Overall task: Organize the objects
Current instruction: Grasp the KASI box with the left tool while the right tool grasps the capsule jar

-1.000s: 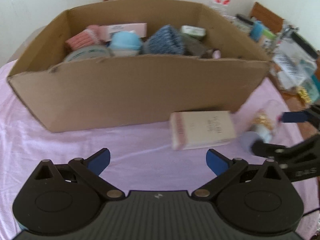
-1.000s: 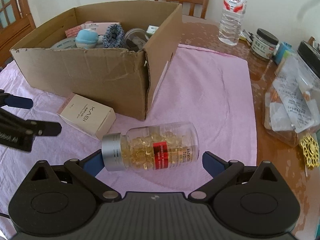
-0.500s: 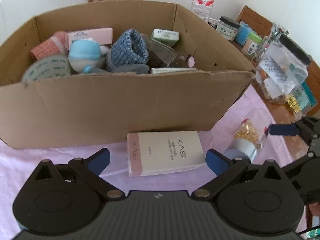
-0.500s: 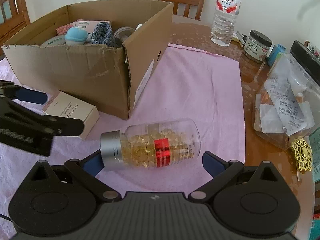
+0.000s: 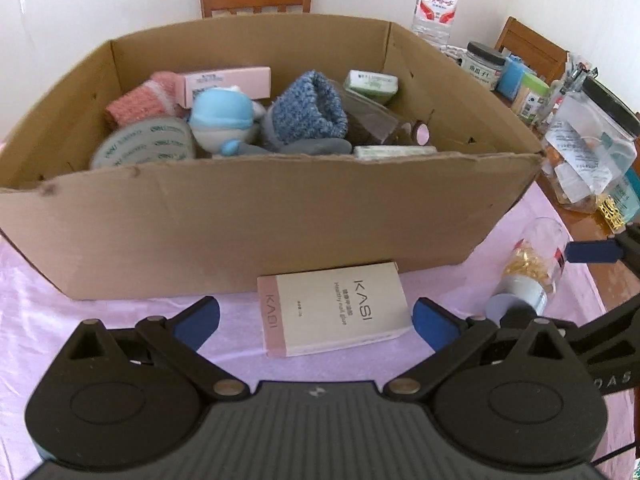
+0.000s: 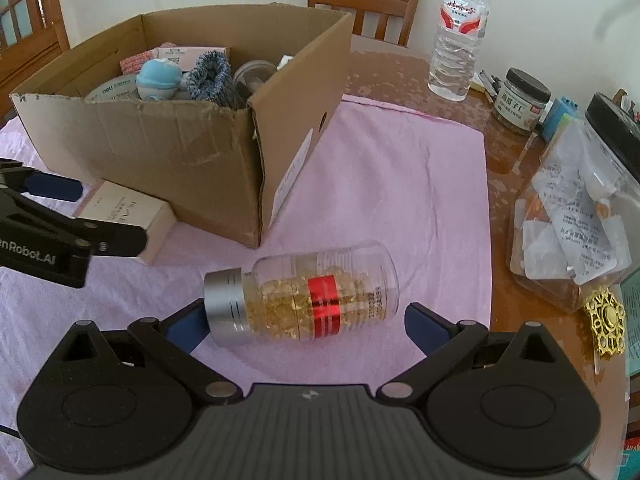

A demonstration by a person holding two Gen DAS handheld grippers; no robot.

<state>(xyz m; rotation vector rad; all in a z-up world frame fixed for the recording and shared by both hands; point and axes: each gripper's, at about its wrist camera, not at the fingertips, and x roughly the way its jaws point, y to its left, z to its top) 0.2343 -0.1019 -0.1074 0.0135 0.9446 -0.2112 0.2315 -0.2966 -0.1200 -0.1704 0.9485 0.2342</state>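
Note:
A cream KASI box (image 5: 334, 307) lies flat on the pink cloth against the front wall of the cardboard box (image 5: 256, 216). My left gripper (image 5: 316, 318) is open with the KASI box between its fingers, not touching. A clear bottle of gold capsules (image 6: 304, 292) with a silver cap and red label lies on its side. My right gripper (image 6: 306, 322) is open around it, not closed. The KASI box (image 6: 128, 210) and the left gripper also show in the right wrist view. The bottle (image 5: 528, 268) shows in the left wrist view.
The cardboard box (image 6: 180, 148) holds a blue sock (image 5: 308, 108), a blue plush toy (image 5: 222, 120), a tape roll (image 5: 148, 146) and small packages. A water bottle (image 6: 458, 28), jars (image 6: 520, 100) and a clear plastic container (image 6: 576, 208) stand on the wooden table at right.
My left gripper has moved right and forward until the KASI box sits between its fingers. My right gripper has crept closer to the capsule bottle.

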